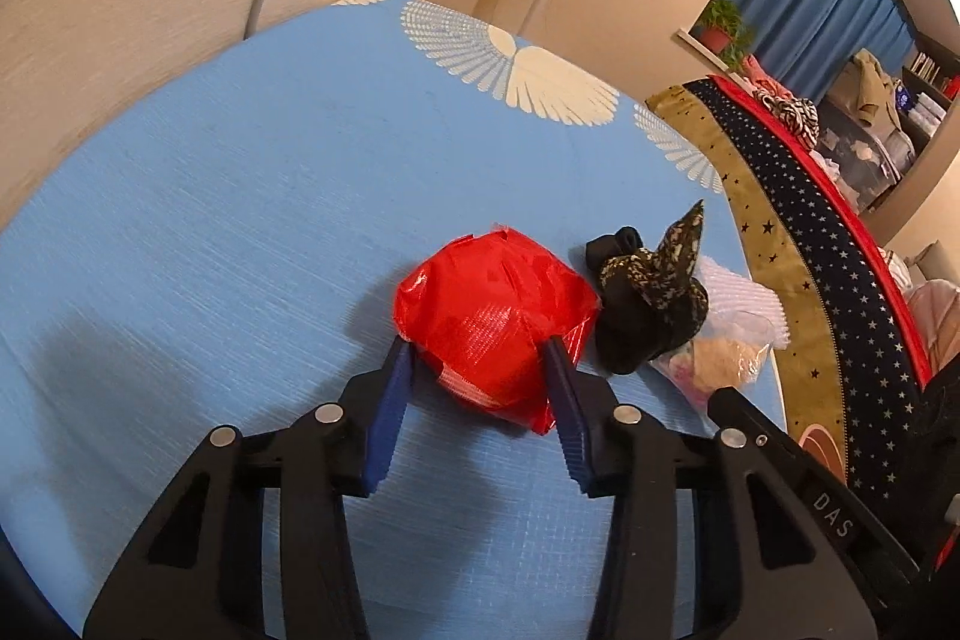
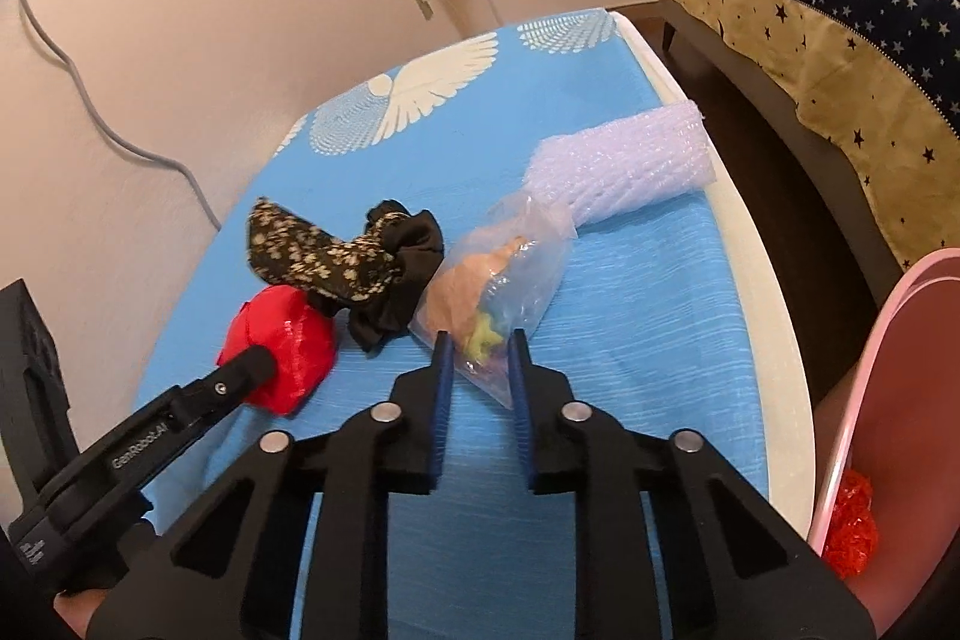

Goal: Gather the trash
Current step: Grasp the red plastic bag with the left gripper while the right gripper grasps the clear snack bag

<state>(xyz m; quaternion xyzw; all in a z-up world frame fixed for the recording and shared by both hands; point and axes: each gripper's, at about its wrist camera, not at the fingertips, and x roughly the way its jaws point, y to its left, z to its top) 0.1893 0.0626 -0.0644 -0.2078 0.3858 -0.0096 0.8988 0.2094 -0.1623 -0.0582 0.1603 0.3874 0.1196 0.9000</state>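
A crumpled red plastic wad (image 1: 492,316) lies on the blue tablecloth (image 1: 240,220). My left gripper (image 1: 480,349) has a pad pressed against each side of it; the wad (image 2: 294,340) also shows in the right wrist view. A clear plastic bag (image 2: 516,268) holding beige and coloured scraps lies right of it. My right gripper (image 2: 480,340) is shut on the bag's near end. In the left wrist view the bag (image 1: 726,346) is partly hidden behind a black floral scrunchie (image 1: 648,298).
The scrunchie (image 2: 360,268) lies between wad and bag. A roll of bubble wrap (image 2: 630,166) rests at the table's right edge. A pink bin (image 2: 900,400) with red plastic inside stands to the right below the table. A bed with a star blanket (image 2: 840,10) is beyond.
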